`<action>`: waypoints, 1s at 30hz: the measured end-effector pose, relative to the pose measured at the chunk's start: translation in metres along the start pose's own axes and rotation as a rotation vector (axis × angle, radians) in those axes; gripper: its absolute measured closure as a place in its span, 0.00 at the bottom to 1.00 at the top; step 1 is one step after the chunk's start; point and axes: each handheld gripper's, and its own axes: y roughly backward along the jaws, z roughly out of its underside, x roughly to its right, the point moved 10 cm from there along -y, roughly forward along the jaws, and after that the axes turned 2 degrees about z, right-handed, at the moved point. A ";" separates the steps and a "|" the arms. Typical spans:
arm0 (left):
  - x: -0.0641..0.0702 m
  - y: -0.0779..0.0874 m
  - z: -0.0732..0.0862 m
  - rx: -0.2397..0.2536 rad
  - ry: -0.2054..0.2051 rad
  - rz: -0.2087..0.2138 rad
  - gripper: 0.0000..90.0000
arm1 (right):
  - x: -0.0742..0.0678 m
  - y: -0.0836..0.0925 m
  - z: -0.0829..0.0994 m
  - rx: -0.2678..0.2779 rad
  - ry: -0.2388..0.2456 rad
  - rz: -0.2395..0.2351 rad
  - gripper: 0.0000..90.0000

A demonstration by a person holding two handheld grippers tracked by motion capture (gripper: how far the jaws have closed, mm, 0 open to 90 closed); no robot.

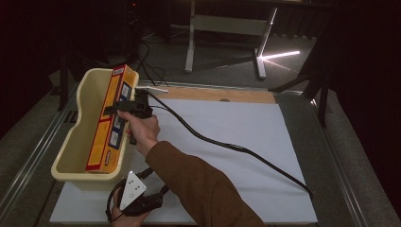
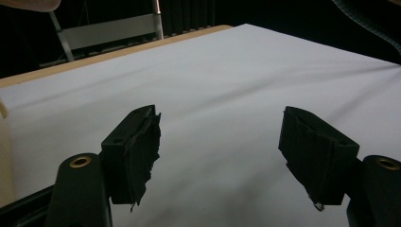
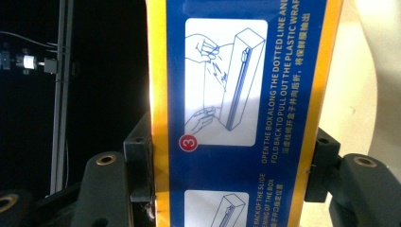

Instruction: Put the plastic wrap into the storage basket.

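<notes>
Table with a bare wooden strip along its far edge, the rest covered by a white sheet. A cream tub stands on the sheet's left side, overhanging the left edge. A black cable runs across the sheet to the right edge.

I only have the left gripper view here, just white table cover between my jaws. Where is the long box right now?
Observer: The long yellow and blue cardboard box stands tilted in the cream plastic tub, its top end poking past the far rim.
Operator: Is the other hand-held gripper on it?
Observer: Yes, the right hand-held gripper has both pads pressed on the box's narrow sides.
Operator: Which face is toward it?
Observer: The blue instruction face, with the step three drawing.
</notes>
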 end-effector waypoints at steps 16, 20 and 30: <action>-0.001 0.001 0.000 0.003 0.003 0.001 0.33 | 0.004 -0.004 0.001 -0.016 0.025 0.066 0.42; -0.001 0.001 0.000 0.002 0.004 0.001 0.33 | 0.005 -0.005 0.002 -0.038 0.031 0.086 0.40; 0.000 0.000 0.001 -0.004 -0.002 0.001 0.33 | 0.000 0.006 -0.003 -0.058 0.030 0.084 0.40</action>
